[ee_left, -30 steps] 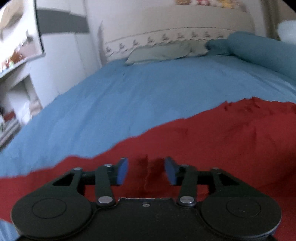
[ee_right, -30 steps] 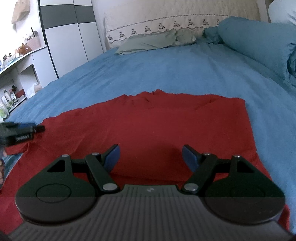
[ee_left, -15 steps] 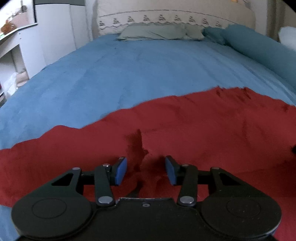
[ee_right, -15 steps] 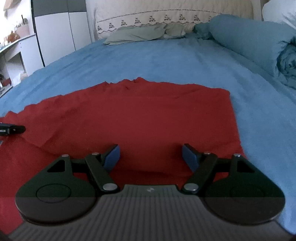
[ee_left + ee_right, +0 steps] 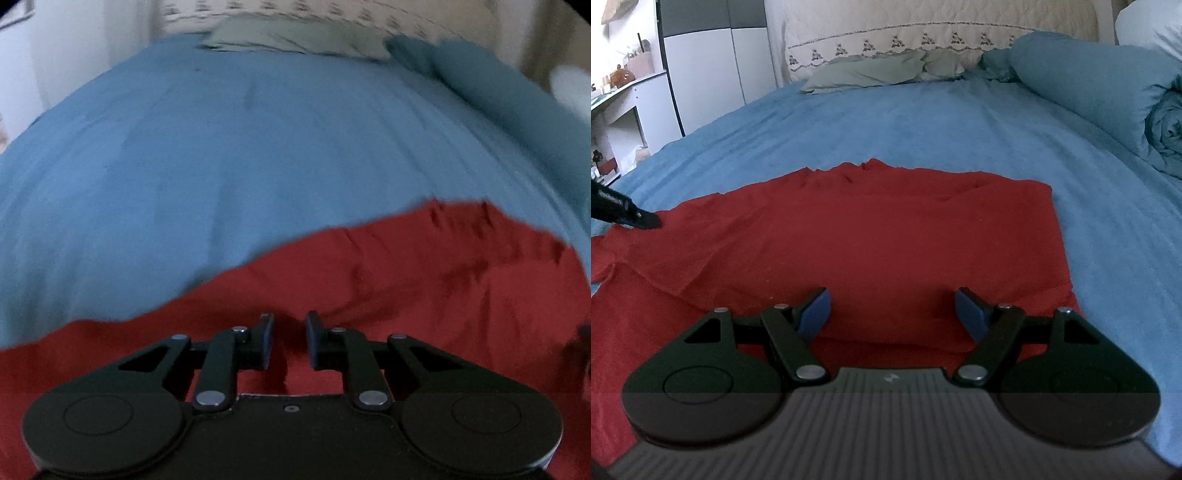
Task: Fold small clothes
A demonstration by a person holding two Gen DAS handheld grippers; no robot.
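A red garment (image 5: 886, 236) lies spread on the blue bed, with a fold along its near side; it also fills the lower part of the left wrist view (image 5: 424, 280). My left gripper (image 5: 288, 341) has its jaws closed to a narrow gap around a pinched ridge of the red cloth. Its tip shows at the left edge of the right wrist view (image 5: 642, 220), on the garment's left part. My right gripper (image 5: 892, 312) is wide open and empty, low over the garment's near fold.
The blue bedsheet (image 5: 923, 125) stretches back to grey-green pillows (image 5: 871, 70) and a cream headboard (image 5: 923, 33). A rolled blue duvet (image 5: 1108, 92) lies along the right. A white wardrobe (image 5: 705, 74) and shelves (image 5: 617, 110) stand at the left.
My left gripper's jaws have closed from a wide gap to a narrow one around a ridge of red cloth, and its view has shifted and blurred. My right gripper stays open.
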